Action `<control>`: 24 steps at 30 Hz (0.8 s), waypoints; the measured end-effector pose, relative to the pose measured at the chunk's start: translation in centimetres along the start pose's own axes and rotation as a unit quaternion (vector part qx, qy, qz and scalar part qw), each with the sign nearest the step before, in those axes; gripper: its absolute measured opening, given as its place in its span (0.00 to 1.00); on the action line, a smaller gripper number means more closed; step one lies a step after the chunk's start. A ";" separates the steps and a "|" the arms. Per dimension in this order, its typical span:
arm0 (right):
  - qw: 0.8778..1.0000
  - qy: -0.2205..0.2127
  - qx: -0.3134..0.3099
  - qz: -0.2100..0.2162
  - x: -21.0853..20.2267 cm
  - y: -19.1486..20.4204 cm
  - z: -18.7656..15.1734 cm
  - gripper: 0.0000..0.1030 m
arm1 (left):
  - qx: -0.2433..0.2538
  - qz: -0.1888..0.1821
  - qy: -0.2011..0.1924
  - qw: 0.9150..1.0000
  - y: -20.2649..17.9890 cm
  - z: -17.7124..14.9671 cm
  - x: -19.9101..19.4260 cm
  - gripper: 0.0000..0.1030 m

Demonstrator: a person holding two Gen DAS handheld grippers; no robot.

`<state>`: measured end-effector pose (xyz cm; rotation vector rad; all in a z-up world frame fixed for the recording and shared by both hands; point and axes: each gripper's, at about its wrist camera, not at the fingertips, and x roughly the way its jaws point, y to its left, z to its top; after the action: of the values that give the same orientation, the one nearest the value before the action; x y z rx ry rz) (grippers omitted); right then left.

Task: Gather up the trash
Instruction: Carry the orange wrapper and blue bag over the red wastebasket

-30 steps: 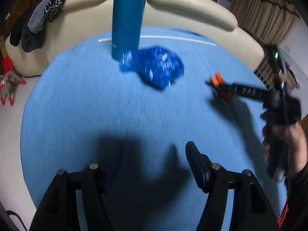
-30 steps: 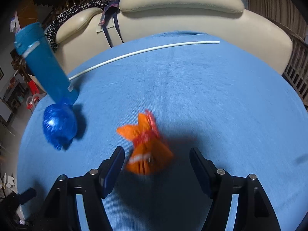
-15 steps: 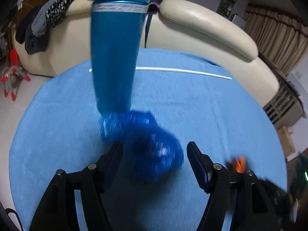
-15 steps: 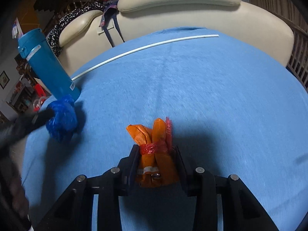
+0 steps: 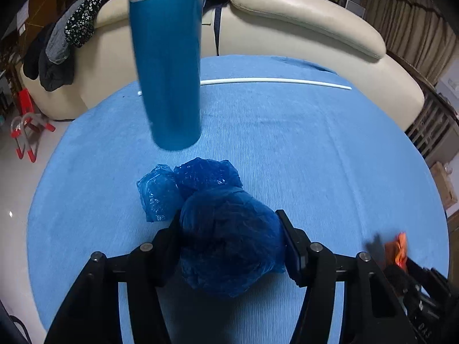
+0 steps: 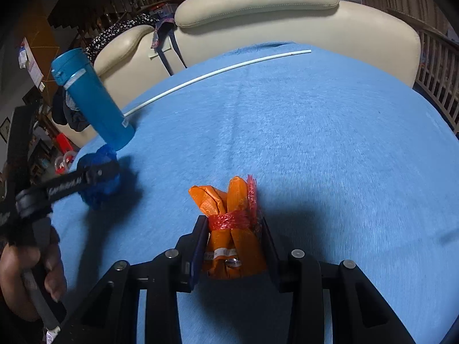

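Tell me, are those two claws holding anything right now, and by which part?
Right gripper: orange bag, clamped around its tied middle. Left gripper: jaws just closing around the blue bag, pressing its bulging sides.

Blue-clothed table [image 5: 315, 172]: blue bottle [image 5: 169, 71], white rod [image 5: 275, 81], blue bag [image 5: 212, 215], orange bag [image 6: 229, 229].

The left gripper [image 5: 231, 236] angles down toward the bench [image 5: 315, 157], its fingers [image 5: 291, 239] having just been closing, now pressed against both sides of a blue plastic bag [image 5: 229, 238]. A hand [image 6: 31, 269] wraps its handle. The right gripper [image 6: 233, 248] also tilts downward, its fingers [image 6: 199, 242] clamped tight on an orange bundle [image 6: 232, 229].
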<state>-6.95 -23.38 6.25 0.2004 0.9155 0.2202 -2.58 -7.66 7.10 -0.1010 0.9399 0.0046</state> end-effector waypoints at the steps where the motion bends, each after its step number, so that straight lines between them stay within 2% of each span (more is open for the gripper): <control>1: 1.000 -0.001 0.000 -0.001 -0.4 0.2 -0.5 0.38 | 0.001 -0.002 -0.001 1.000 0.0 -0.5 -0.6 0.60; 9: 1.000 -0.010 0.019 -0.010 -4.2 0.8 -5.0 0.38 | 0.025 -0.015 -0.014 0.999 -0.4 -5.3 -6.1 0.60; 24: 0.997 -0.052 0.062 -0.016 -11.7 0.7 -11.6 0.38 | 0.058 -0.037 -0.058 0.996 -3.0 -9.7 -12.8 0.60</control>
<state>-23.27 -25.00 8.45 0.3087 0.8284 0.1228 -17.83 -10.98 12.03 -0.0275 0.8179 -0.1112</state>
